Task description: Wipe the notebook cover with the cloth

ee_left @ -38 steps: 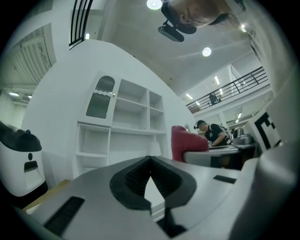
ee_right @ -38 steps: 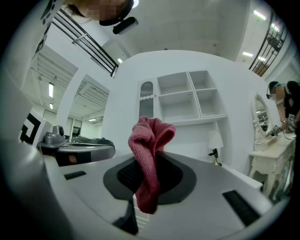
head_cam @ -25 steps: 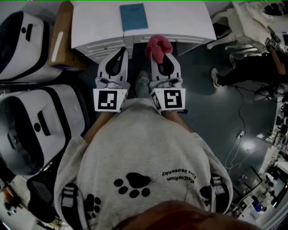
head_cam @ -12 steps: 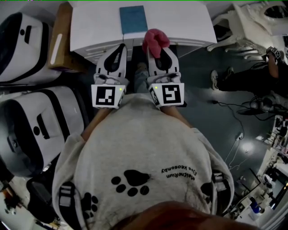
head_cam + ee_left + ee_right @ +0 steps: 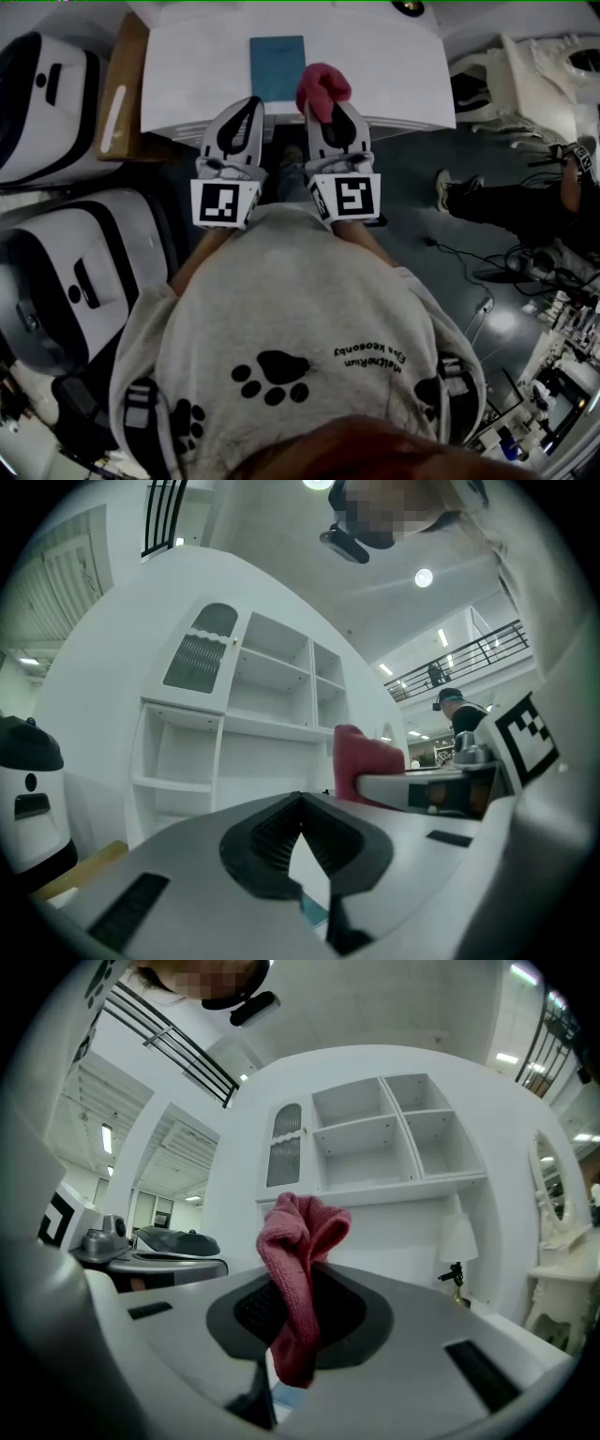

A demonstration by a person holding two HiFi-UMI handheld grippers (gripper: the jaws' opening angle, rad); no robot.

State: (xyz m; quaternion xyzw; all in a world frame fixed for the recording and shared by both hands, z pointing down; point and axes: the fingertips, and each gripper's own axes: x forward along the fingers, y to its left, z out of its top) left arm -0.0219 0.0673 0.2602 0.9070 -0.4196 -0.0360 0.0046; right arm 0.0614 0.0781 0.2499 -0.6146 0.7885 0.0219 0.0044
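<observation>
The right tongs (image 5: 330,117) are clamped on a pink cloth (image 5: 322,86) above the near edge of the table (image 5: 394,66). The left tongs (image 5: 249,105) are together and hold nothing. The blue notebook (image 5: 277,64) lies flat by that edge, just left of the cloth.

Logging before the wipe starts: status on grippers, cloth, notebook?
Left gripper shut, empty. Right gripper shut on cloth. Notebook flat on table, cloth just right of it. Nothing in the way.

Two short lines of small dark print (image 5: 370,359) run upside down across the grey sweatshirt (image 5: 281,300), too small to read with certainty, beside a paw-print graphic (image 5: 274,379). The left marker cube (image 5: 225,203) and the right marker cube (image 5: 349,197) carry black-and-white square codes, no letters.
</observation>
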